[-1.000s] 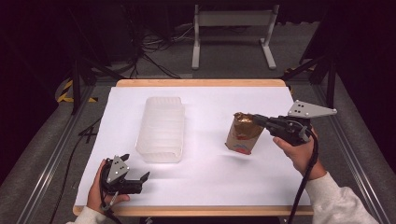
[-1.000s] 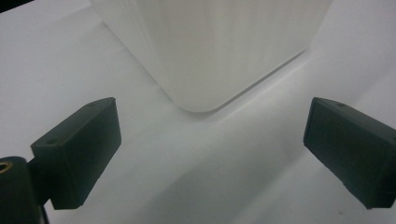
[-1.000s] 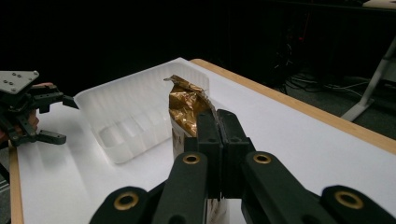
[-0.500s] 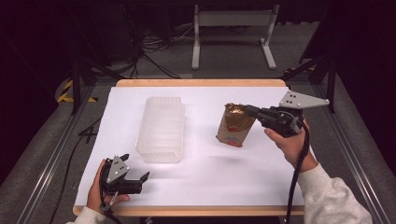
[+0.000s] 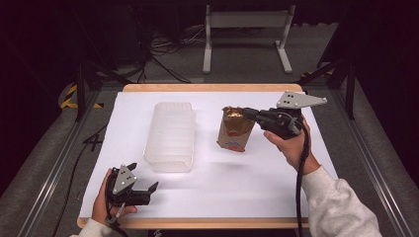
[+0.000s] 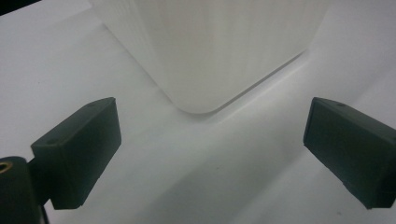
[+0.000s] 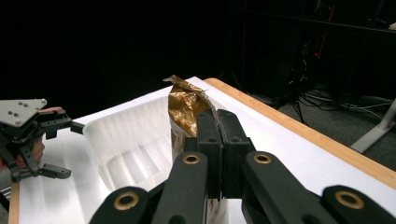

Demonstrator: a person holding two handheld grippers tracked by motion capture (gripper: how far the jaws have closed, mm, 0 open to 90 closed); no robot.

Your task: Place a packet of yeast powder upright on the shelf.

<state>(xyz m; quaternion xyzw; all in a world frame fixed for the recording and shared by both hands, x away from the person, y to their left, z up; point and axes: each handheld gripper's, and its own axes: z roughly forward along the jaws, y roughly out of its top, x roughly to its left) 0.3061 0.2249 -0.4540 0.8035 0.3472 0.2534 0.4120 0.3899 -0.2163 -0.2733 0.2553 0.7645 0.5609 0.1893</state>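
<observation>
The right gripper (image 5: 249, 114) is clamped tight on the crumpled top edge of a gold-and-brown bag (image 5: 235, 130), which hangs tilted over the right half of the table (image 5: 276, 187), nearer the far edge. Whether its bottom touches the surface cannot be told. A clear plastic tub (image 5: 171, 136) stands left of centre, apart from the bag. The left gripper (image 5: 143, 190) rests near the front left corner, jaws wide apart and empty, aimed at the tub's near corner.

Risks, as judged: the hold is on thin folded foil alone, so the bag may tear or slide free. A swinging bag could clip the tub's rim and shift the light tub, which nothing steadies.
</observation>
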